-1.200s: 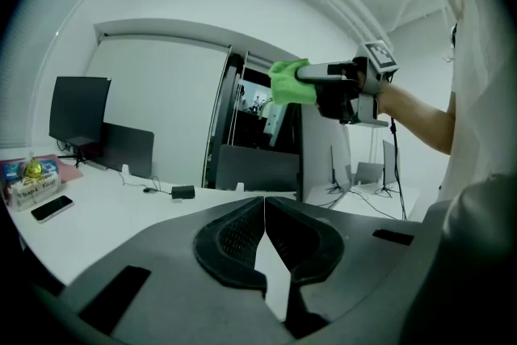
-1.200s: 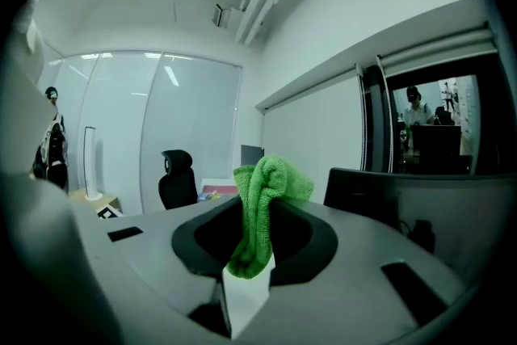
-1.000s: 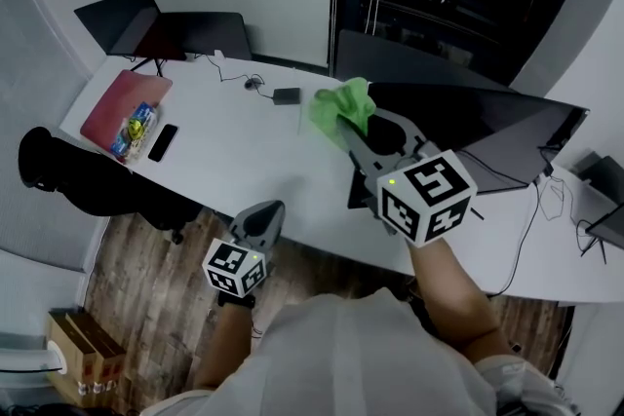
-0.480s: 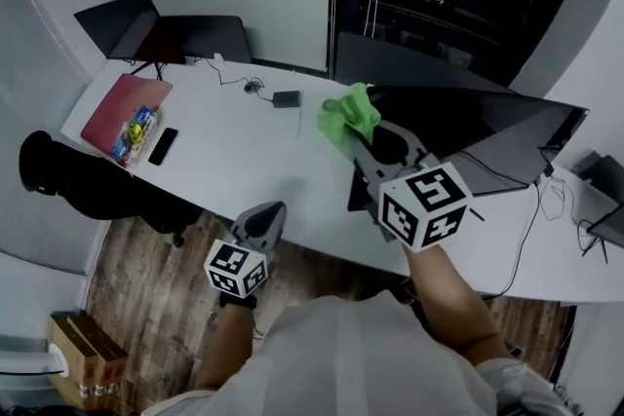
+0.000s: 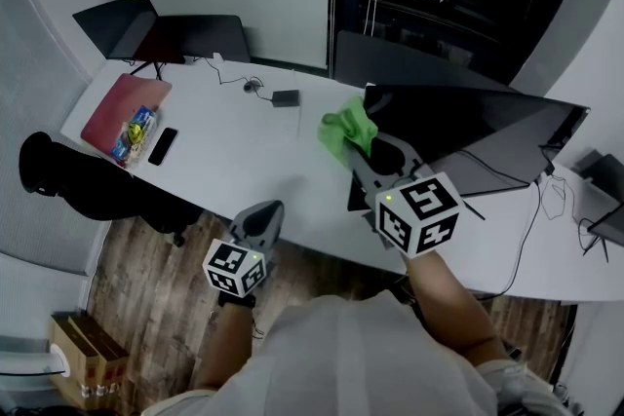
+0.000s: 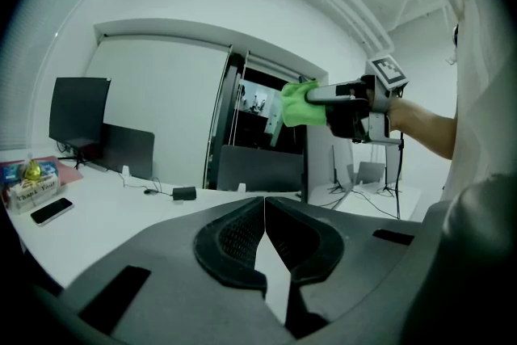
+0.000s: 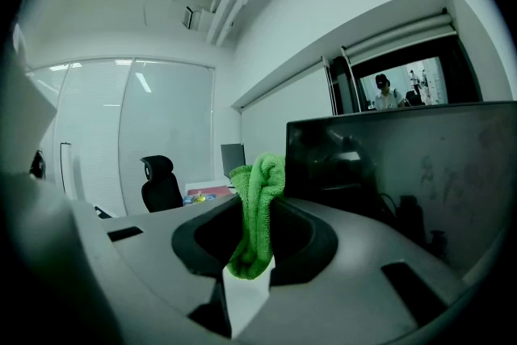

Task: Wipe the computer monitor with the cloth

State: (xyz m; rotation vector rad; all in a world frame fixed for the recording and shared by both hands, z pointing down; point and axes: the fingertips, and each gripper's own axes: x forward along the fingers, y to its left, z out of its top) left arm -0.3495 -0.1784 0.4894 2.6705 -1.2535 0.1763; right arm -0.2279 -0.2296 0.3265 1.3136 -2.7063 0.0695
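Drawn slightly back, the right hand-held gripper (image 5: 361, 146) pinches the cloth (image 5: 343, 129) beside the left edge of the monitor (image 5: 468, 127), which stretches rightward; the left hand-held gripper (image 5: 261, 215), closed and empty, hangs farther off.

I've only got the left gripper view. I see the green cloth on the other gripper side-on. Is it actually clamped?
Observer: Yes. The right gripper view shows the cloth pinched between the shut jaws of the right gripper, with a fold sticking out past them.
Operator: Where is it against the monitor? I see that edge-on.
Observer: The head view puts it at the upper left corner of the monitor, by the left edge. I can't confirm contact.
Operator: Which way does the screen face?
Observer: In the right gripper view the dark screen faces the gripper, just right of the cloth.
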